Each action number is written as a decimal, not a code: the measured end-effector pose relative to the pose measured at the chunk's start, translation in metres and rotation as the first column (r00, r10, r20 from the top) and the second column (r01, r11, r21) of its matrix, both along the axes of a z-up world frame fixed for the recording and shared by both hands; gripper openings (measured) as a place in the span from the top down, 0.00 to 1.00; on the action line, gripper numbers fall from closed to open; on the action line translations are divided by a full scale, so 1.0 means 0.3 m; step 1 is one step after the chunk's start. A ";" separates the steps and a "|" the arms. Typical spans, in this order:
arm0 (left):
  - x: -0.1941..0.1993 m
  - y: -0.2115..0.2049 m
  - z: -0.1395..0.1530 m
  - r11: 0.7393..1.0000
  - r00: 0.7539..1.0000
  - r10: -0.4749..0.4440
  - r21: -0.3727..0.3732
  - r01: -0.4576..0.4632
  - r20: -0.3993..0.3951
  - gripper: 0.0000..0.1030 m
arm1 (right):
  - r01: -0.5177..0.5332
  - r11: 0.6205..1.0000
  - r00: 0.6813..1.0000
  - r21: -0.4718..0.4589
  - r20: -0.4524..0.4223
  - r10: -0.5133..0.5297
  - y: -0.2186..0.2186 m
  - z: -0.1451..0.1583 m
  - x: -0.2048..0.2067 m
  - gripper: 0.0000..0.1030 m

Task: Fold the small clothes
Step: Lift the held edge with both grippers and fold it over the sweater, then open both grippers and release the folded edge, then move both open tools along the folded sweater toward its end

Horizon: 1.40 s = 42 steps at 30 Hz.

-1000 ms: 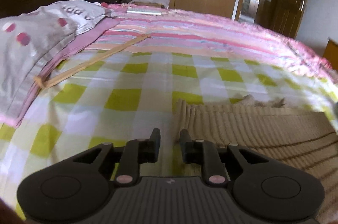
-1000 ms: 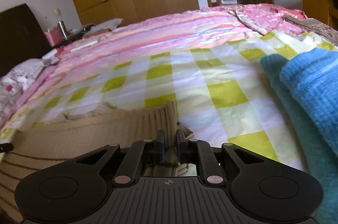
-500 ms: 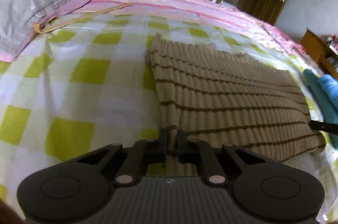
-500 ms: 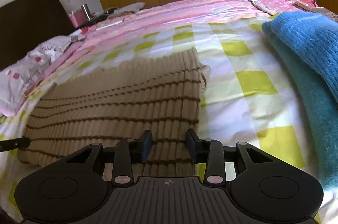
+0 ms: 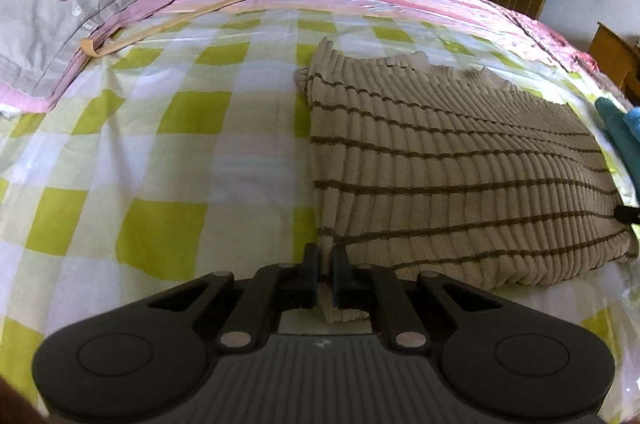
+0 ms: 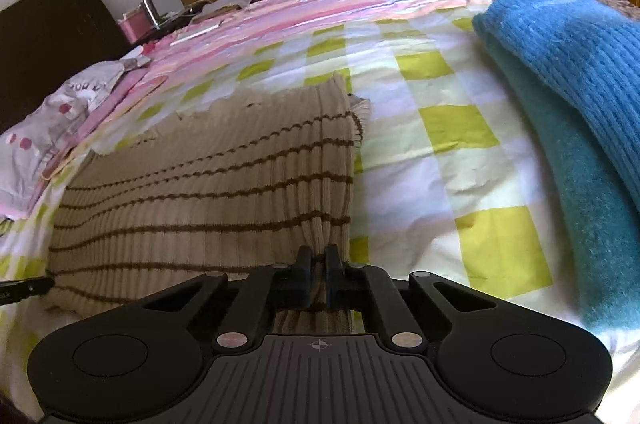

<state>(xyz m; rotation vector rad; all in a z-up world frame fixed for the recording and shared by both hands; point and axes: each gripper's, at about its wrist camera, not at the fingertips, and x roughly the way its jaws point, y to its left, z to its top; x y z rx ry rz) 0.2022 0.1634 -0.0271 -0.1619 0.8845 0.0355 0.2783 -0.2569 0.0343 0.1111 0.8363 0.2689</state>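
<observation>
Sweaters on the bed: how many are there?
3. The beige striped sweater lies in the middle, pinched at its near corners. The blue sweater sits on the teal sweater to its right. More may be hidden.

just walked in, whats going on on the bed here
A person is folding a beige striped sweater on the checked bedsheet, with a handheld gripper in each hand. The left gripper has its jaws shut on the sweater's near left corner, and the right gripper has its jaws shut on the near right corner. The sweater lies flat, not yet lifted. A blue and teal knit pile sits to its right.
</observation>
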 end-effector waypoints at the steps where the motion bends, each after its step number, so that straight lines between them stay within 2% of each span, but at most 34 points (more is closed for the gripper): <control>1: 0.001 -0.004 0.001 1.000 1.000 0.000 0.006 0.000 0.001 0.84 | -0.008 1.000 1.000 -0.007 0.000 0.008 0.005 0.000 0.002 0.91; 4: -0.008 0.003 0.005 1.000 1.000 0.012 -0.014 -0.012 0.009 0.83 | -0.021 0.999 1.000 -0.029 0.010 0.021 0.012 0.010 -0.015 0.87; 10: -0.045 0.023 0.030 0.997 0.997 0.062 -0.057 -0.059 0.053 0.80 | -0.002 0.999 1.000 -0.043 0.026 0.003 0.014 0.053 -0.041 0.87; 14: -0.060 0.019 0.040 0.997 0.993 0.075 -0.022 -0.074 0.087 0.80 | 0.013 0.997 0.996 -0.077 0.084 -0.007 0.048 0.078 -0.054 0.87; 17: -0.054 0.023 0.014 0.995 0.994 0.093 0.014 -0.094 0.060 0.80 | 0.016 0.996 0.996 -0.083 0.092 -0.009 0.077 0.078 -0.049 0.87; 20: -0.062 0.043 -0.002 0.993 0.992 0.116 -0.009 -0.116 0.057 0.80 | 0.016 0.997 0.997 -0.074 0.076 -0.010 0.104 0.081 -0.028 0.87; 22: -0.069 0.056 0.013 0.991 0.987 0.135 -0.031 -0.133 0.085 0.80 | -0.011 0.999 0.997 -0.053 0.071 0.015 0.140 0.094 0.000 0.86; 26: -0.050 0.051 0.074 0.990 0.977 0.142 -0.019 -0.141 0.162 0.79 | -0.089 0.994 0.992 -0.063 0.086 0.095 0.268 0.101 0.092 0.83; 28: -0.019 0.036 0.093 0.993 0.975 0.121 -0.029 -0.117 0.184 0.76 | -0.113 0.992 0.990 -0.052 0.076 0.117 0.341 0.083 0.159 0.74; 33: 0.062 -0.028 0.079 0.999 0.979 0.047 -0.029 -0.043 0.198 0.71 | -0.138 0.989 0.990 0.060 0.020 0.137 0.486 0.026 0.302 0.72; 36: 0.076 -0.058 0.063 1.000 0.979 0.010 -0.024 -0.005 0.203 0.70 | -0.150 0.988 0.989 0.048 0.001 0.150 0.555 -0.010 0.349 0.69; 39: 0.064 -0.073 0.050 1.000 0.977 -0.015 0.002 0.015 0.212 0.68 | -0.151 0.988 0.988 -0.046 0.012 0.151 0.608 -0.048 0.367 0.72; 41: 0.058 -0.073 0.045 1.000 0.975 -0.023 0.006 0.022 0.219 0.68 | -0.153 0.985 0.987 -0.083 0.032 0.156 0.625 -0.052 0.363 0.83; 42: 0.055 -0.072 0.045 1.000 0.974 -0.025 0.004 0.025 0.224 0.67 | -0.154 0.984 0.987 -0.087 0.034 0.157 0.630 -0.049 0.364 0.94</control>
